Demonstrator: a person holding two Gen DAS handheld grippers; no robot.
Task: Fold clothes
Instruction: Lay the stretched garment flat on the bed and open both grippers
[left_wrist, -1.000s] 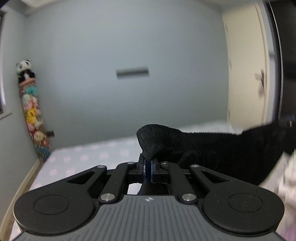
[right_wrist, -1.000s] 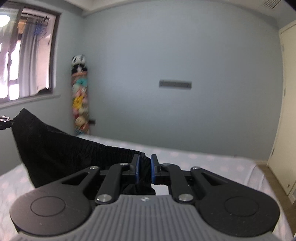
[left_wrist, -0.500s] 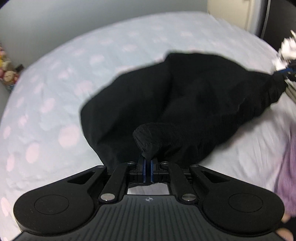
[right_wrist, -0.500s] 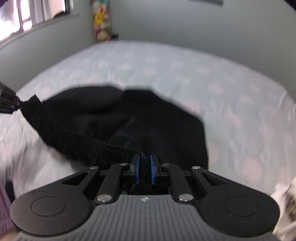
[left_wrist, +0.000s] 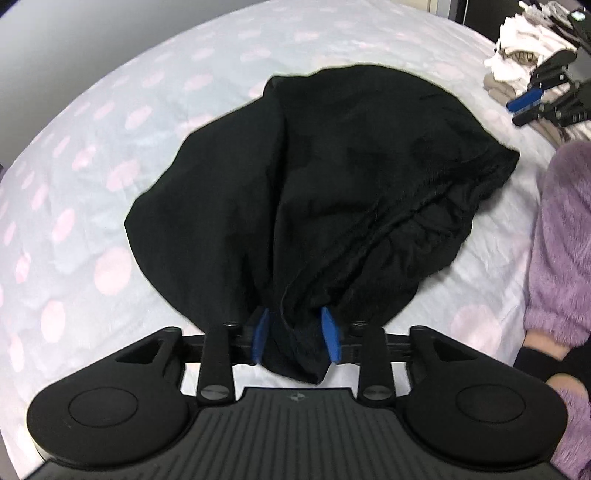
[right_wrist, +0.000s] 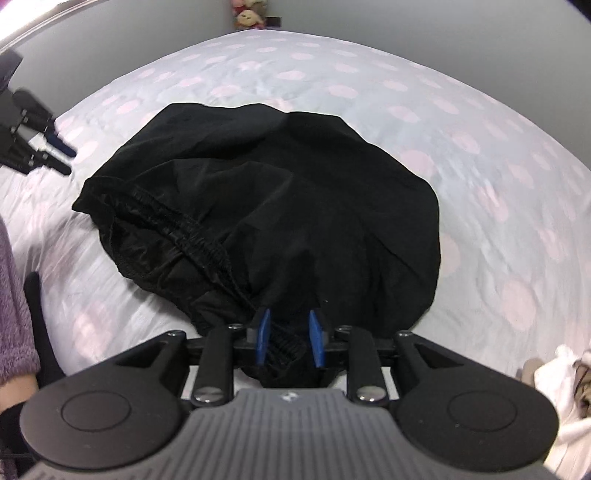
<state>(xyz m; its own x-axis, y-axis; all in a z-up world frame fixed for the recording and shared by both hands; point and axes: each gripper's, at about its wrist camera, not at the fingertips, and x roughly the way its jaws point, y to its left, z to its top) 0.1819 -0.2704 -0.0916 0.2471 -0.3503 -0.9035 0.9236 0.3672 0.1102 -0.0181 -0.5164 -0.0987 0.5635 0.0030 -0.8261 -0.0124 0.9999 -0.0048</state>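
My jaws were opening on both sides, left gripper (left_wrist: 295, 334) and right gripper (right_wrist: 286, 338), letting go of the black shorts (left_wrist: 314, 177). The shorts lay bunched on the dotted bed (left_wrist: 74, 184), cloth between the blue pads. I think the real folding was not yet done.

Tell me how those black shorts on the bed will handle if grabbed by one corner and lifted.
The black shorts would probably hang limp; they lie in soft wrinkles on the bed. They look thin, so likely light. The gathered waistband may bunch and offer a thicker hold.
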